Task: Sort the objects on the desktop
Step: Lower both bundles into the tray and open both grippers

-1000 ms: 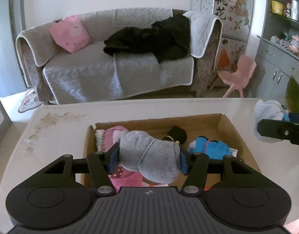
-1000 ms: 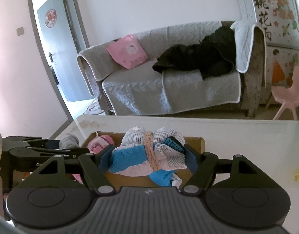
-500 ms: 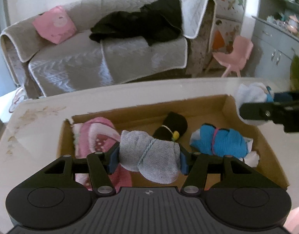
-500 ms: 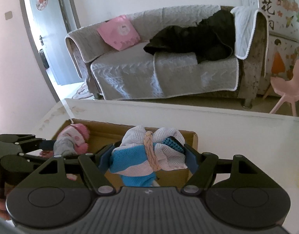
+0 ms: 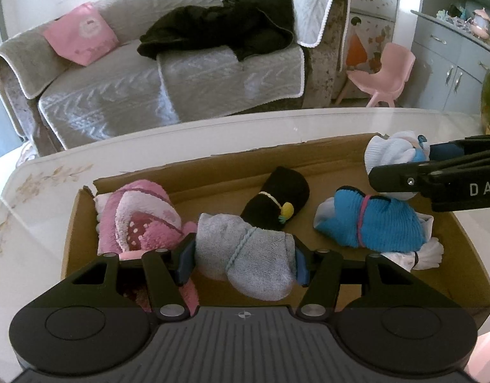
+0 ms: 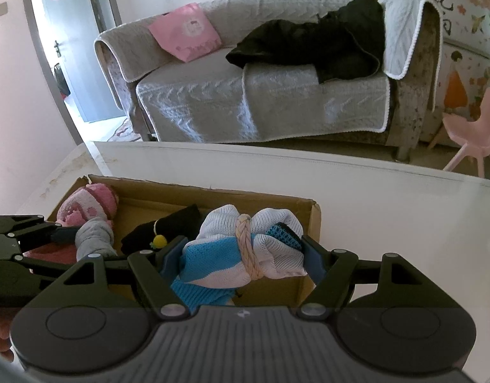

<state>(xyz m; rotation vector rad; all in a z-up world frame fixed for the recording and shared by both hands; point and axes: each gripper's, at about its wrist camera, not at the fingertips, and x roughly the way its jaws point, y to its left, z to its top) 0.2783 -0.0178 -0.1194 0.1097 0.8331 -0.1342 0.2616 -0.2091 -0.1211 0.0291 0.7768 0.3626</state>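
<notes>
My left gripper [image 5: 243, 261] is shut on a grey sock bundle [image 5: 248, 258] tied with a grey cord, held low over the middle of an open cardboard box [image 5: 213, 166]. My right gripper [image 6: 240, 260] is shut on a white-and-blue sock bundle [image 6: 245, 252] bound with a braided pink band, above the box's right end [image 6: 315, 220]. Inside the box lie a pink bundle [image 5: 136, 214], a black bundle with a yellow pompom [image 5: 276, 198] and a blue bundle [image 5: 372, 220]. The right gripper's finger [image 5: 436, 175] shows at the right of the left wrist view.
The box sits on a white glossy table [image 6: 388, 210]. Behind the table stands a grey-covered sofa [image 5: 181, 70] with a pink cushion and a black garment. A pink child's chair [image 5: 382, 73] and grey cabinets are at the right, a doorway [image 6: 69, 48] at the left.
Both grippers have come down and forward over the box, each still holding its bundle. The box's contents now fill more of both views.
</notes>
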